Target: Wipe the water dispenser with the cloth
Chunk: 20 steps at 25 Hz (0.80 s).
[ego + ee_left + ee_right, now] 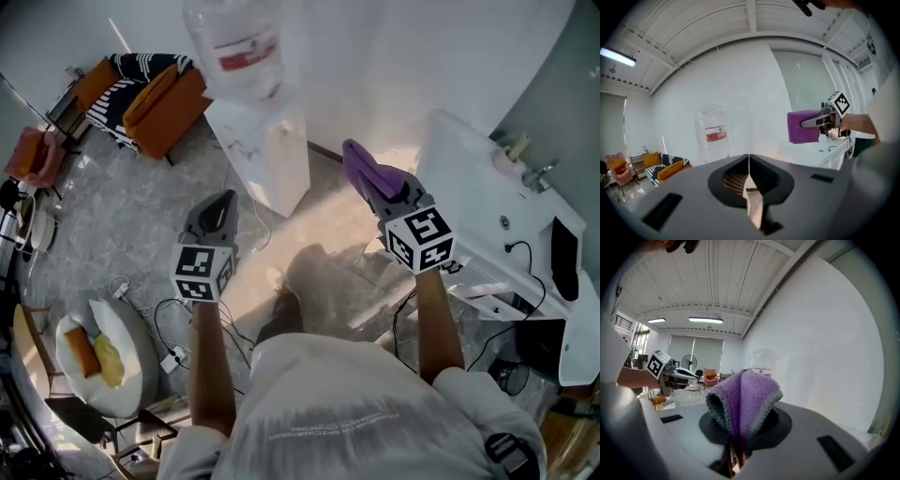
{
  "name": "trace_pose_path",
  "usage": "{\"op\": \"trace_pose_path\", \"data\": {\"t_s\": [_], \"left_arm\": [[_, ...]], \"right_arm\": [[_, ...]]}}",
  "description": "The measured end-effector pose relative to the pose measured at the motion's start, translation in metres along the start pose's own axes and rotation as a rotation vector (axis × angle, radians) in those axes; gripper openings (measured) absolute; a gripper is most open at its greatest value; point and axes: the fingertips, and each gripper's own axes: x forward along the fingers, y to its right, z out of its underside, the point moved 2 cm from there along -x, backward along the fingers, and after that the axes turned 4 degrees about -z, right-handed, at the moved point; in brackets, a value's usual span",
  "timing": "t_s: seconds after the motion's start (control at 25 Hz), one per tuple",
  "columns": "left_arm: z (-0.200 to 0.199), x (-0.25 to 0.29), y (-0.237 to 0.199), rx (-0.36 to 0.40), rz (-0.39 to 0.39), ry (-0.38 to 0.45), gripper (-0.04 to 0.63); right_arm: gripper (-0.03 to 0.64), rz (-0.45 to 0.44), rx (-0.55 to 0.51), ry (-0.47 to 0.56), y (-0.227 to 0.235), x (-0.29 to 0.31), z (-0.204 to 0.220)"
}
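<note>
Purple cloth [740, 401] folded, pinched in right gripper [734, 450] jaws, held up right of the water dispenser [272, 155], apart from it. Left gripper [750, 197] jaws closed together, empty. Head view shows dispenser body; gripper views only its bottle [712, 133]

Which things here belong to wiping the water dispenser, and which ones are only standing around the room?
For the job:
- purple cloth, clamped in the right gripper
- water dispenser with its bottle
- left gripper, shut and empty

Just around:
- orange armchair
- pink chair
- white counter
</note>
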Motion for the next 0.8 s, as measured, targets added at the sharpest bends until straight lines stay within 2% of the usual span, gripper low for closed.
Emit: {"op": "trace_pose_path", "data": {"t_s": [0.2,0.48,0.8], "left_arm": [[0.007,0.069,-0.040,-0.025,0.038,0.003,0.018],[0.010,0.172,-0.106,-0.038,0.082,-0.039,0.018],[0.027,0.263,-0.146,-0.069,0.135,-0.085,0.018]], "right_arm": [[0.055,0.059,0.015,-0.039,0.039,0.054,0.002],[0.055,0.128,0.042,-0.084,0.099,0.140,-0.009],[0.055,0.173,0.123,-0.124,0.147,0.219,0.006]]}}
